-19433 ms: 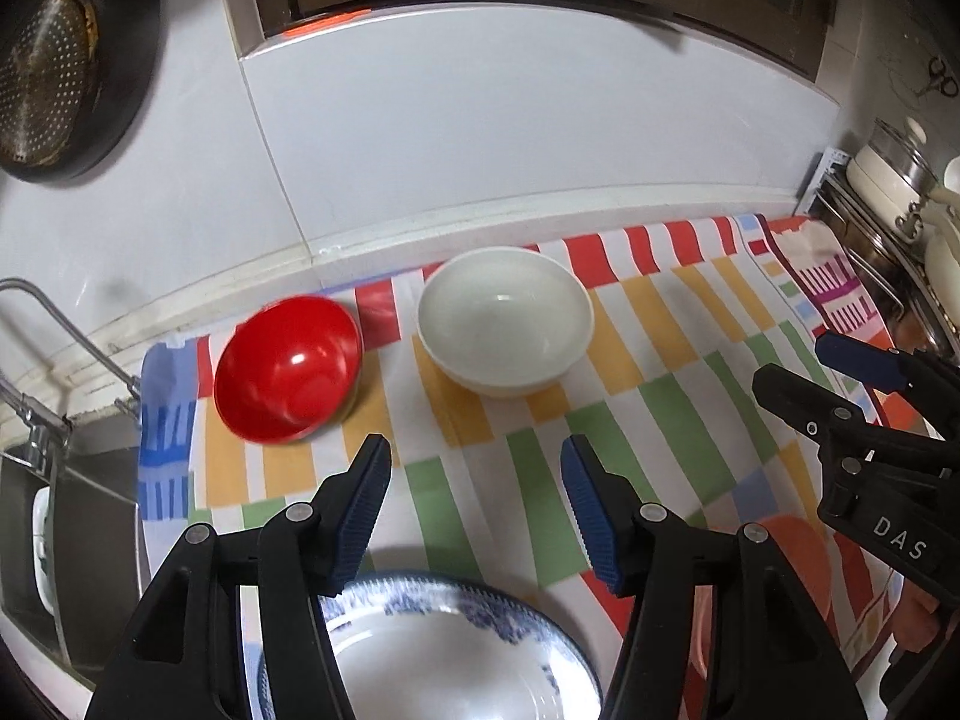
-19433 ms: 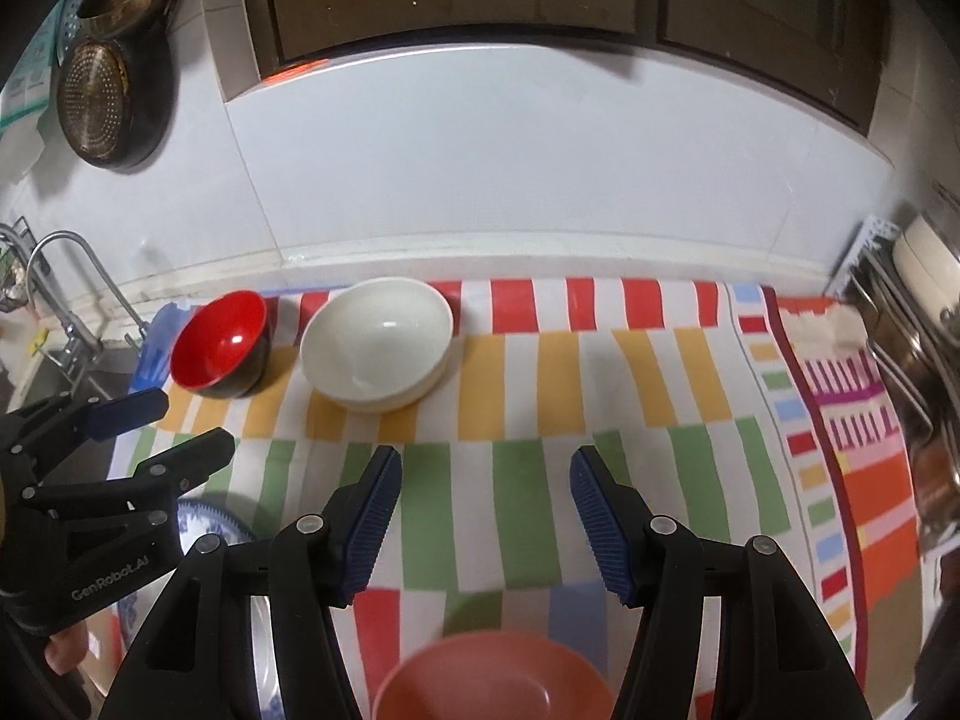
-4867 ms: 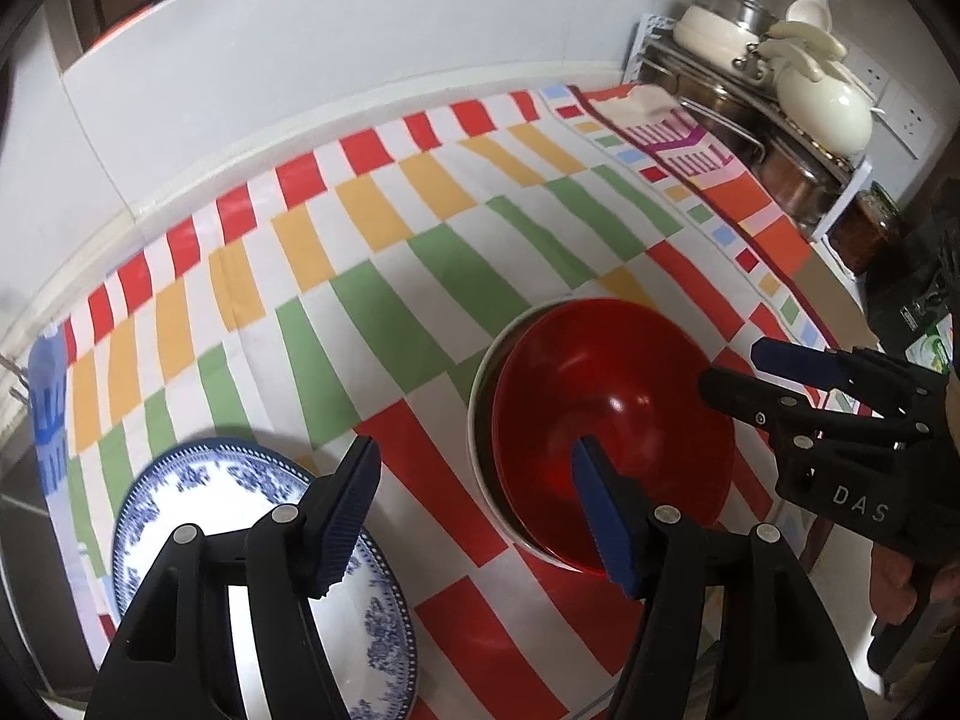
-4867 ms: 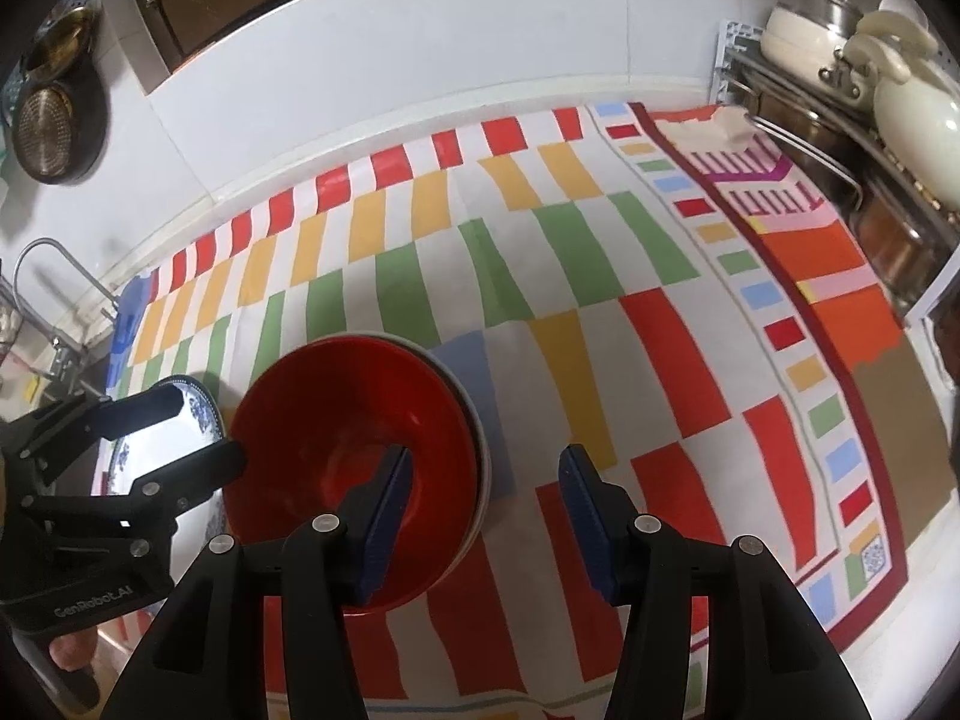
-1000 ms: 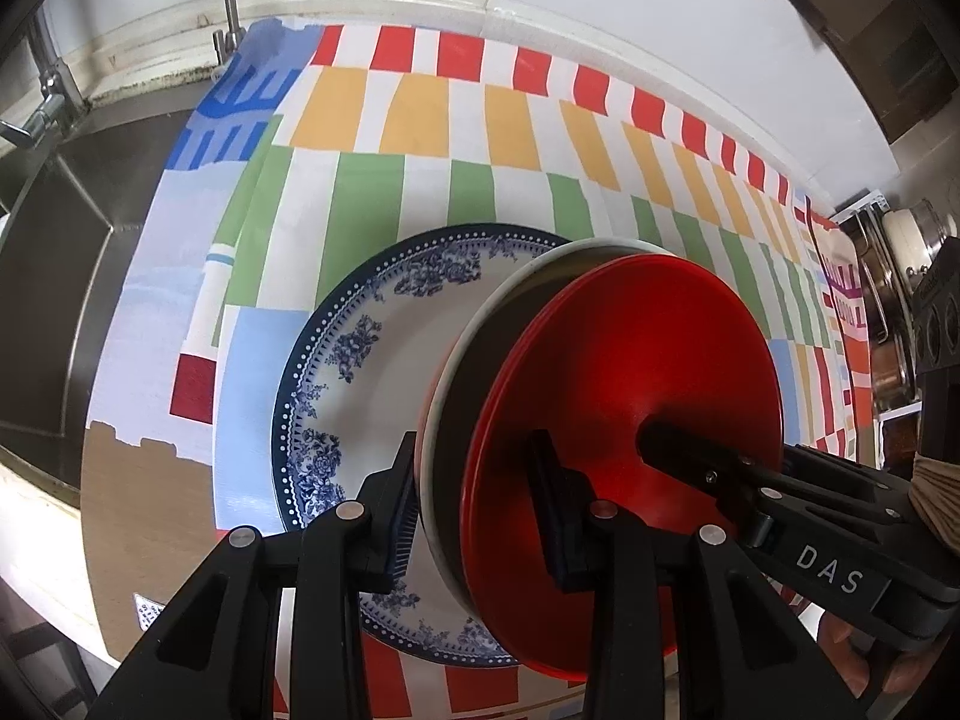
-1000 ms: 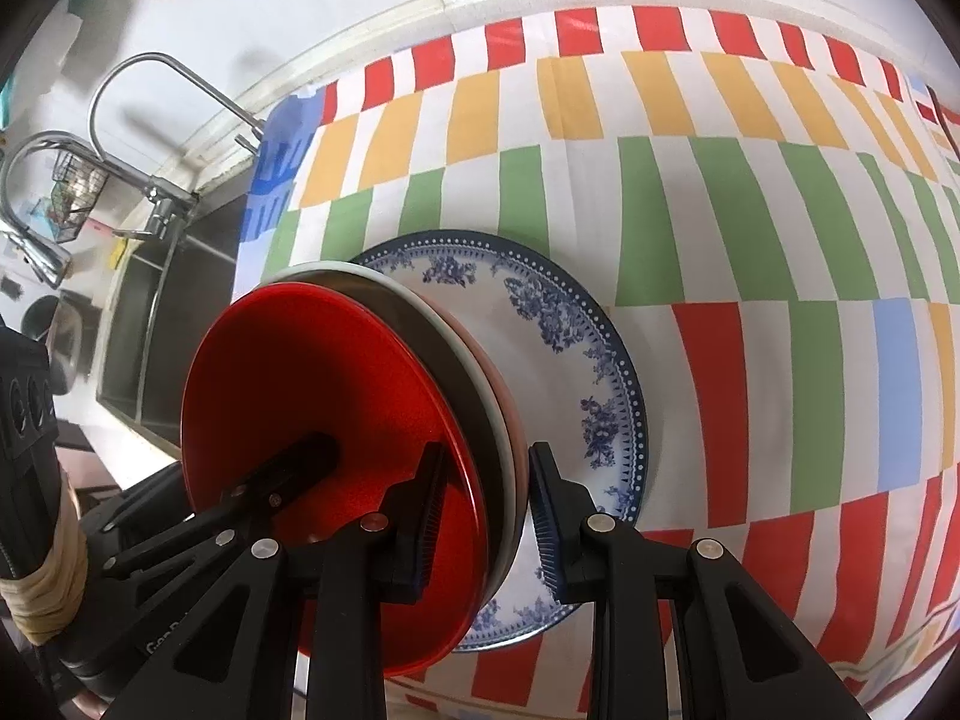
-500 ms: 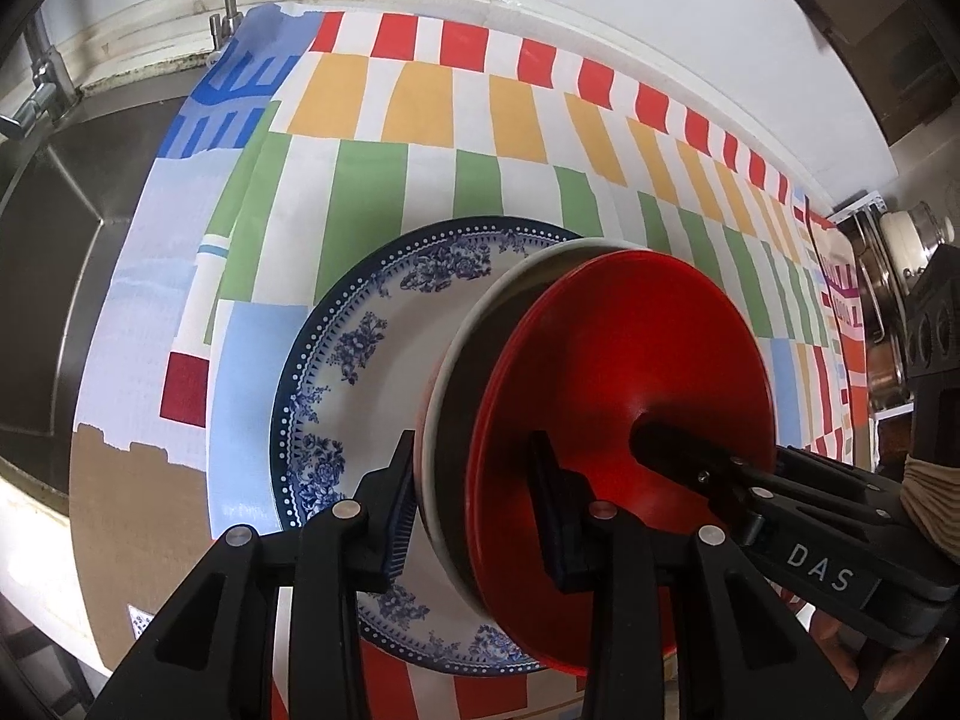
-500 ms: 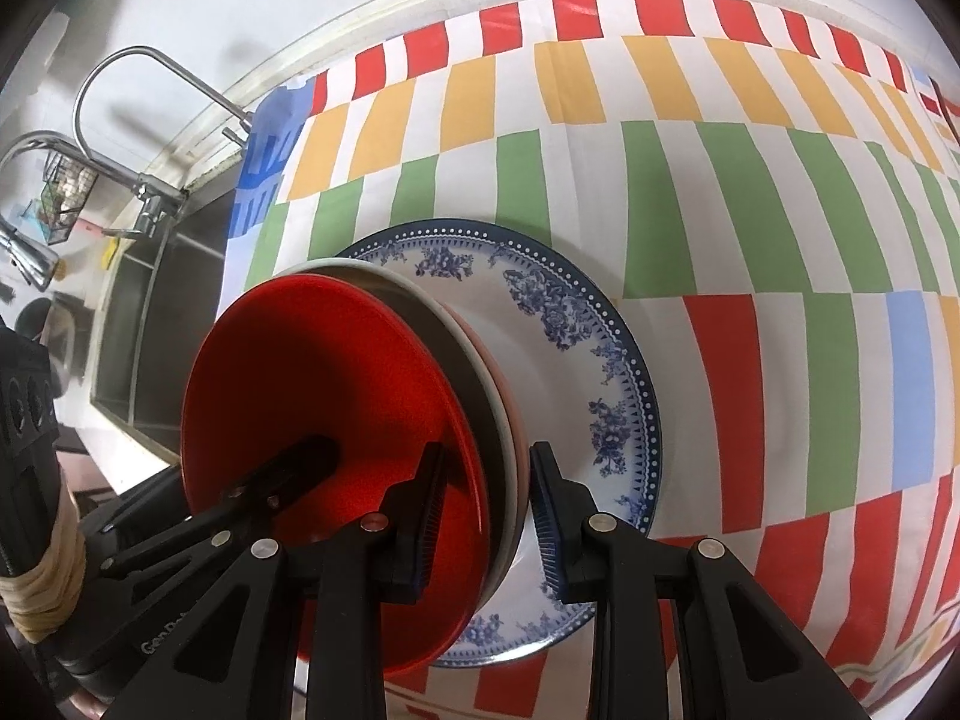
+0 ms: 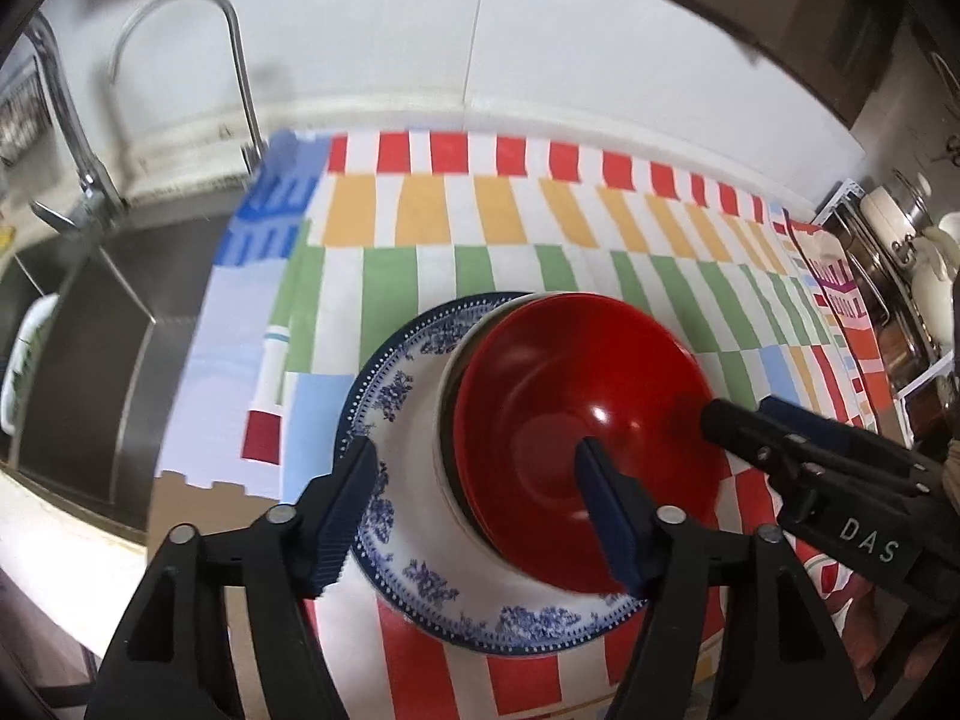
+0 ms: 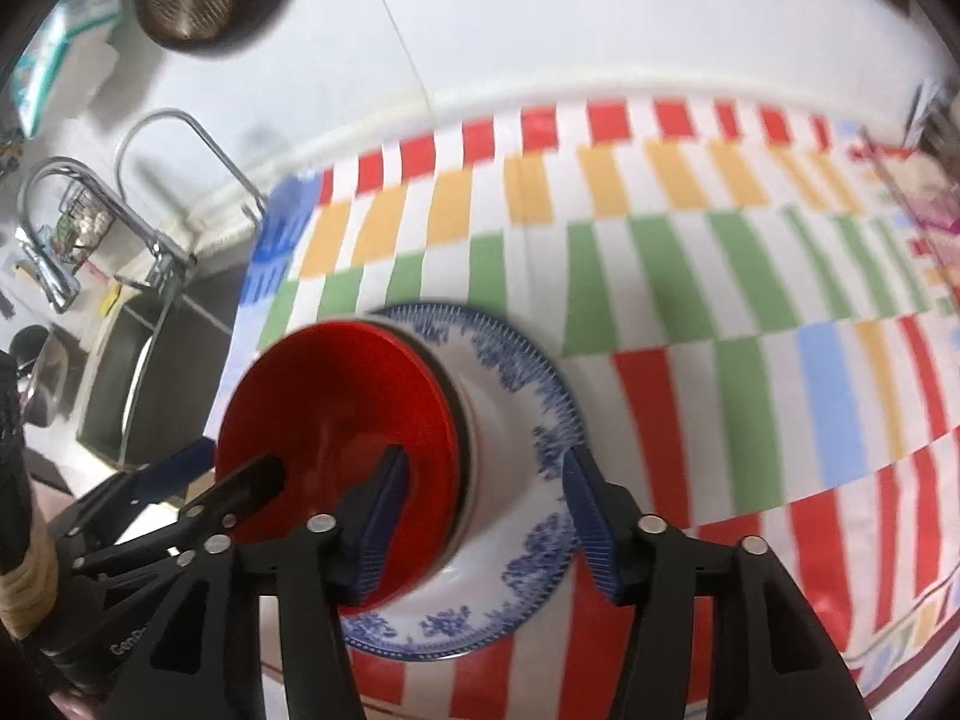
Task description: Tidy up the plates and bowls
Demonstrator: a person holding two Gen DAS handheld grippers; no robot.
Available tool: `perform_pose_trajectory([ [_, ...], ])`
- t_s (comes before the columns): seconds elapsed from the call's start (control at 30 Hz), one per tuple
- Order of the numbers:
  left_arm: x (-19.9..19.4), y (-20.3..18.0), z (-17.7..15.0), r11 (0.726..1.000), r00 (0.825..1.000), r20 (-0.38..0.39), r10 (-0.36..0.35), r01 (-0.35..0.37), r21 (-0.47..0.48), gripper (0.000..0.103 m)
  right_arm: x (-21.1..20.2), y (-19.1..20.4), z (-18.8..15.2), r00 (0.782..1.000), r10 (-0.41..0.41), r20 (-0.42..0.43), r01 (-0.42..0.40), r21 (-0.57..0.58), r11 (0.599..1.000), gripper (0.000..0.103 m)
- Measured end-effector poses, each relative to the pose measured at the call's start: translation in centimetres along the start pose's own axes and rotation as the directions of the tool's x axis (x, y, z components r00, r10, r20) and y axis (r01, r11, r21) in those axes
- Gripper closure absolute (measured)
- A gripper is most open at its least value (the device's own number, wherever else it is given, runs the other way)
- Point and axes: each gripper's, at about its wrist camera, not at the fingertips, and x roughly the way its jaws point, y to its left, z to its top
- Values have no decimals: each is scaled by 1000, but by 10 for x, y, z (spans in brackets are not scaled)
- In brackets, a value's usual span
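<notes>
Now the stack of bowls sits on the blue-patterned plate (image 9: 420, 546), with the red bowl (image 9: 576, 444) nested on top inside a white bowl (image 9: 447, 414) whose rim shows only as a thin pale edge. Both grippers stand wide apart at the jaws and hold nothing: the left gripper (image 9: 480, 516) straddles the near left rim of the stack, one finger over the plate and the other over the red bowl's hollow, while the right gripper (image 10: 486, 522) straddles the stack's right rim in the same way. The stack lies straight ahead of and just below both grippers, between them, so neither is clearly the nearer; a clean withdrawal would probably be up and back, away from the rims. Round as the bowls are, they show no long axis. The plate rests on a striped cloth (image 9: 540, 228) spread over the counter, near its front edge, with a sink (image 9: 84, 348) and tap (image 9: 180, 60) to the left and a rack of pots (image 9: 900, 228) to the far right.
</notes>
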Motion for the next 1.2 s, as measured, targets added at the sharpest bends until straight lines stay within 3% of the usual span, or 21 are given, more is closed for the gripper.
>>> perform_pose_trajectory([
  [0.33,-53,-35,-50,998,994,97,55,-57,16,14,-66,-16,-45,979,-77,187,93,-75,993,28],
  [0.5,-79,-56,-86,996,985,153,82,-86,16,12,-100,-26,-78,961,-103,258,128,-83,988,26],
  [0.7,-116,-77,-129,992,960,255,117,-126,17,10,-141,-37,-120,933,-110,342,150,-91,985,26],
  [0.97,-167,-103,-177,984,907,394,147,-174,34,5,-186,-42,-173,906,-98,411,146,-87,985,26],
  [1.2,-195,-120,-199,984,893,430,134,-173,51,3,-222,-49,-207,877,-115,467,167,-72,983,26],
])
